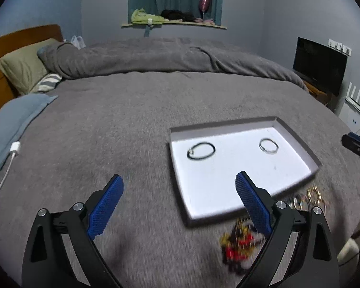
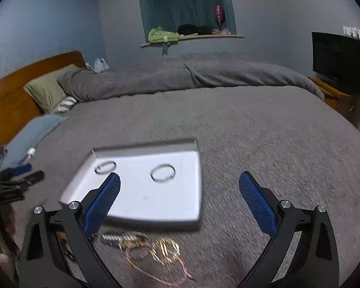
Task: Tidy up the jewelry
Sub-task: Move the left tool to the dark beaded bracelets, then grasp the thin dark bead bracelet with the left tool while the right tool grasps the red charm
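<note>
**Loose jewelry on soft bedding: snag and scatter risks**

Left wrist view: the left hand-held gripper (image 1: 178, 205) hangs released and empty above the bed (image 1: 108, 124). The tray (image 1: 297, 134) holds a dark ring (image 1: 201, 151) and a silver ring (image 1: 268, 146). A red-and-gold piece (image 1: 240, 242) lies just beside its near edge (blurred); a careless pinch could catch blanket fibres.

Right wrist view: the right hand-held gripper (image 2: 180, 202) is also spread and empty. Gold chains (image 2: 164, 252) lie tangled; lifting one may drag others, or tip the tray.
</note>
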Demonstrator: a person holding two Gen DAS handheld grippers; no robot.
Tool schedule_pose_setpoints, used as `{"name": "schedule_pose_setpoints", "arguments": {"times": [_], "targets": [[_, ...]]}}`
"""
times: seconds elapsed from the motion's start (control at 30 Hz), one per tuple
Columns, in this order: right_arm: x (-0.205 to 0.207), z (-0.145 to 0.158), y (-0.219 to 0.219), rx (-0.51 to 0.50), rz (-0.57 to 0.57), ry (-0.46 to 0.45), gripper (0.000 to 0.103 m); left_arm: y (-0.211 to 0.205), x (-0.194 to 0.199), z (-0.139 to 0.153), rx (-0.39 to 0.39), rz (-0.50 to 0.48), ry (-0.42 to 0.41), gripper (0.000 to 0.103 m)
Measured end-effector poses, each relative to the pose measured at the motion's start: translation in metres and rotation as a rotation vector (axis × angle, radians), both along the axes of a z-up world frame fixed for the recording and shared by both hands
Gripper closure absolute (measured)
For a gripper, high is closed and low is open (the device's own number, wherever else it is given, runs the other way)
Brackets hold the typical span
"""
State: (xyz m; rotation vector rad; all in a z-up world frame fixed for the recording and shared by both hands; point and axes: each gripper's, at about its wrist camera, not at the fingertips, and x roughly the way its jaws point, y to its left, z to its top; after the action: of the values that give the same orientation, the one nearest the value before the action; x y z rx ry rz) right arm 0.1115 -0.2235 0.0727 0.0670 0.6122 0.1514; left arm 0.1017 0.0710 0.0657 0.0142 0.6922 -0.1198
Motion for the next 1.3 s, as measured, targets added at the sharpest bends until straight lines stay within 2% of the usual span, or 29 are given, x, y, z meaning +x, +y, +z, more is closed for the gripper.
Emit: {"name": "schedule_pose_setpoints", "arguments": {"times": [0.1, 0.33, 0.47, 0.57, 0.7, 0.73, 0.77, 0.83, 0.9, 0.97, 1.17, 1.3], "targets": [[-0.012, -0.012, -0.001, -0.023, 0.021, 0.027, 0.005, -0.005, -0.016, -0.012, -0.01, -0.037, 0.03, 0.009], [-0.036, -0.05, -0.01, 0.029, 0.064, 0.125, 0.005, -0.032, -0.039, -0.039, 0.027, -0.133, 0.099, 0.009], [-0.047, -0.066, -0.008, 0.013, 0.09, 0.155, 0.005, -0.047, -0.047, -0.045, 0.079, -0.167, 0.089, 0.009], [-0.052, -0.071, -0.008, 0.011, 0.092, 0.168, 0.005, -0.05, -0.041, -0.049, 0.061, -0.176, 0.107, 0.009], [-0.055, -0.073, -0.01, 0.026, 0.095, 0.169, 0.005, -0.046, -0.027, -0.052, 0.034, -0.137, 0.15, 0.012], [-0.055, -0.073, -0.01, 0.024, 0.098, 0.166, 0.005, -0.045, -0.024, -0.052, 0.025, -0.134, 0.152, 0.018], [-0.056, -0.073, -0.01, 0.019, 0.101, 0.163, 0.005, -0.045, -0.022, -0.051, 0.016, -0.139, 0.158, 0.032], [-0.056, -0.073, -0.01, 0.014, 0.101, 0.161, 0.005, -0.046, -0.018, -0.052, 0.011, -0.149, 0.177, 0.047], [-0.055, -0.073, -0.011, 0.016, 0.101, 0.161, 0.005, -0.047, -0.015, -0.055, 0.014, -0.154, 0.19, 0.058], [-0.055, -0.072, -0.011, 0.018, 0.103, 0.158, 0.005, -0.049, -0.014, -0.057, 0.011, -0.164, 0.203, 0.073], [-0.055, -0.072, -0.005, 0.006, 0.125, 0.154, 0.005, -0.057, -0.012, -0.064, 0.023, -0.204, 0.224, 0.087], [-0.056, -0.071, -0.001, -0.001, 0.136, 0.152, 0.005, -0.059, -0.009, -0.067, 0.027, -0.21, 0.242, 0.093]]}}
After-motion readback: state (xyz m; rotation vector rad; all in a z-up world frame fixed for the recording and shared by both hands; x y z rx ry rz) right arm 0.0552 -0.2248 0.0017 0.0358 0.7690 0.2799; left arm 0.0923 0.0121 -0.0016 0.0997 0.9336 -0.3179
